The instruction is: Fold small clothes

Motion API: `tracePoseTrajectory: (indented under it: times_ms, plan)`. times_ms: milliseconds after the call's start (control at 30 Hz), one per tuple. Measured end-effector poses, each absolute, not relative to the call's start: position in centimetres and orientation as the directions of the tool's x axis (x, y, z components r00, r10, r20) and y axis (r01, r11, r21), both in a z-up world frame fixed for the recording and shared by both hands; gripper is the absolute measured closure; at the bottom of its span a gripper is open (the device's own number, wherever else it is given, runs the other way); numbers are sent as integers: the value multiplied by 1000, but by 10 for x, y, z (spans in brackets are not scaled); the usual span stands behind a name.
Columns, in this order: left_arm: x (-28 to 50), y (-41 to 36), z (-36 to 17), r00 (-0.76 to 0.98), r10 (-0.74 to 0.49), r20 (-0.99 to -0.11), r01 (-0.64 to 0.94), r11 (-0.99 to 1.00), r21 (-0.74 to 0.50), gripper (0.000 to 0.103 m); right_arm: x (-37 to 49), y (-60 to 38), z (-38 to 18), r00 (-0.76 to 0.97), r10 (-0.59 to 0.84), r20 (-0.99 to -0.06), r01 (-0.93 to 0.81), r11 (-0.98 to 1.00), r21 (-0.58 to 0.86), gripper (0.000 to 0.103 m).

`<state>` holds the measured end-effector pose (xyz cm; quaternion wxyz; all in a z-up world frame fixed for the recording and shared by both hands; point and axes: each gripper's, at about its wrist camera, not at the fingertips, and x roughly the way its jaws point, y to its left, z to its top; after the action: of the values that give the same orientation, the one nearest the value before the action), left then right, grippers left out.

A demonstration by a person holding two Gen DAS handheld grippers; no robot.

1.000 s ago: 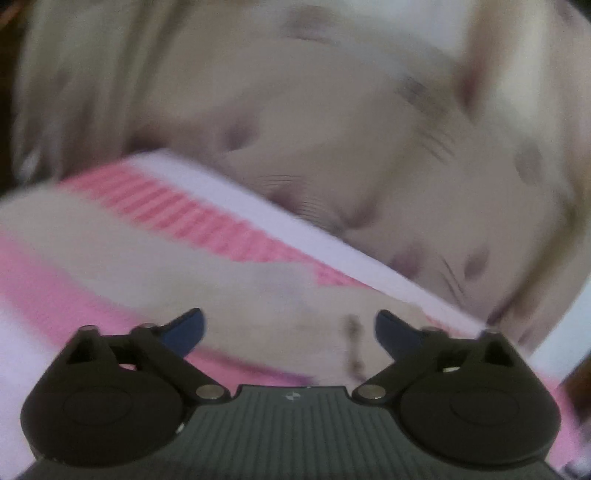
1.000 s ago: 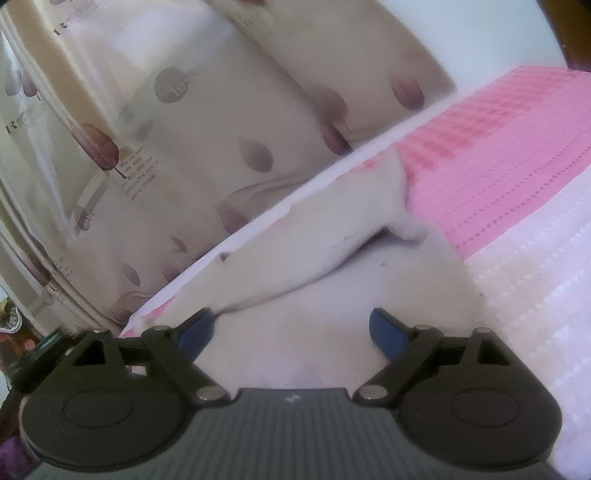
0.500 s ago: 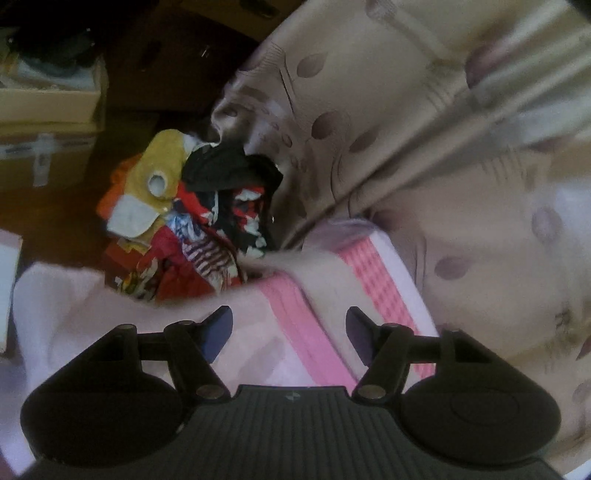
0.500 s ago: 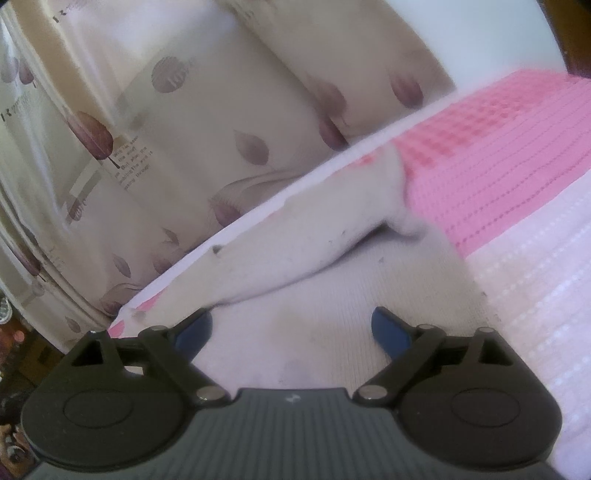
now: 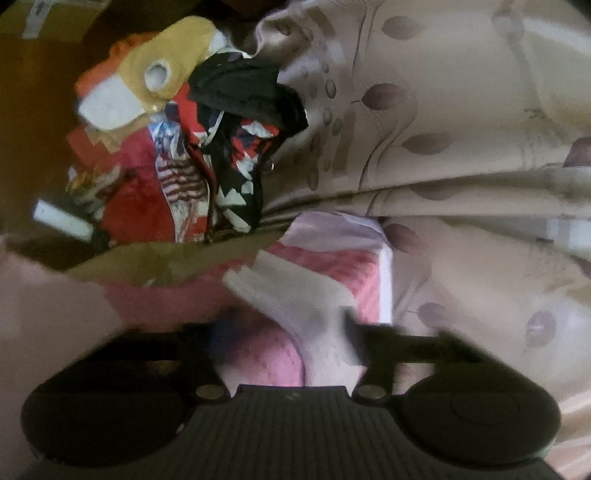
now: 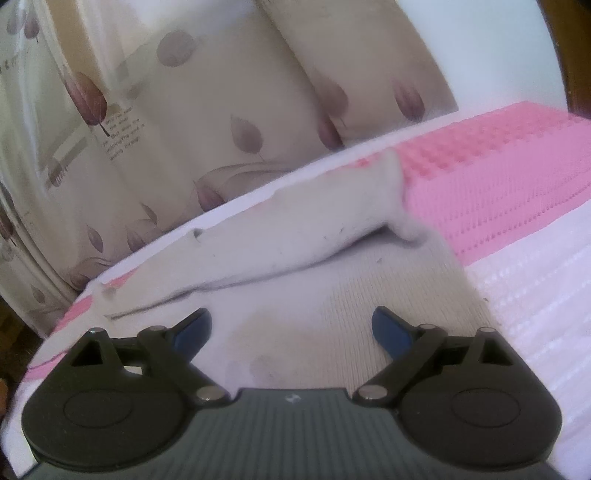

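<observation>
A cream-white knit garment lies flat on the pink and white bed cover, one part folded over along its far edge. My right gripper hovers open just above the near half of the garment, nothing between its fingers. In the left wrist view, my left gripper is blurred at the corner of the bed. Its jaws are closing, with a white edge of cloth lying between them, close to the right finger. The pads still stand apart.
Beside the bed corner a heap of colourful clothes lies on the dark floor, with a cardboard box behind it. A beige curtain with leaf print hangs right against the bed's far edge.
The left gripper swung away from the garment's middle to the bed corner and rolled, bringing the clothes heap into view and the white cloth edge between its fingers. The right gripper barely shifted.
</observation>
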<state>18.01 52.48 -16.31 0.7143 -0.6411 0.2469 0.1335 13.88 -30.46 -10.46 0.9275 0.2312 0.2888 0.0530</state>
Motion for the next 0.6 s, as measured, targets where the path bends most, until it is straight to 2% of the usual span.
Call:
tracePoseTrajectory:
  times_ms: [33, 67, 200, 333, 467, 600]
  plan:
    - [182, 523, -161, 852, -93, -515, -497, 166, -852, 89, 139, -304, -105, 827, 228, -515, 36, 891, 452, 8]
    - [183, 520, -155, 854, -51, -517, -499, 199, -843, 98, 139, -302, -104, 826, 224, -517, 36, 895, 444, 8]
    - [191, 501, -116, 856, 86, -509, -508, 320, -800, 98, 139, -299, -104, 823, 215, -526, 35, 905, 425, 7]
    - [194, 461, -51, 907, 125, -403, -415, 438, -797, 98, 139, -301, -105, 824, 222, -521, 33, 900, 435, 6]
    - [209, 393, 21, 946, 66, -317, -298, 565, -770, 98, 139, -303, -105, 826, 236, -512, 28, 890, 455, 5]
    - [233, 301, 78, 964, -57, -259, -157, 666, -730, 98, 138, -307, -106, 831, 254, -495, 20, 876, 483, 5]
